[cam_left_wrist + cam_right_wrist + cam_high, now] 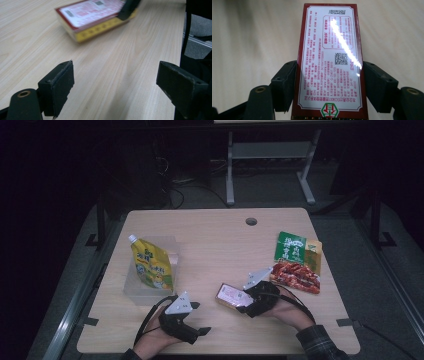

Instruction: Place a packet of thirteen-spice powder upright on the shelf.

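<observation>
The right gripper (328, 85) has its fingers (283, 86) clamped on the two long sides of the red box (329, 62), which lies printed face up and reaches away beyond the fingertips. To carry it well, I judge the grip should stay level and square, since most of the box overhangs ahead of the fingers and could swing or scrape the tabletop (210, 240). The left gripper (115, 87) rests low with its fingers wide and nothing between them, the box lying ahead of them. The left gripper view shows the box's yellow edge; the right gripper view gives only the label. The high view adds what lies farther off: the yellow pouch (151, 264) in the clear container (131, 287) beyond the left fingers and the green and red packet (297, 261) beyond the right.
</observation>
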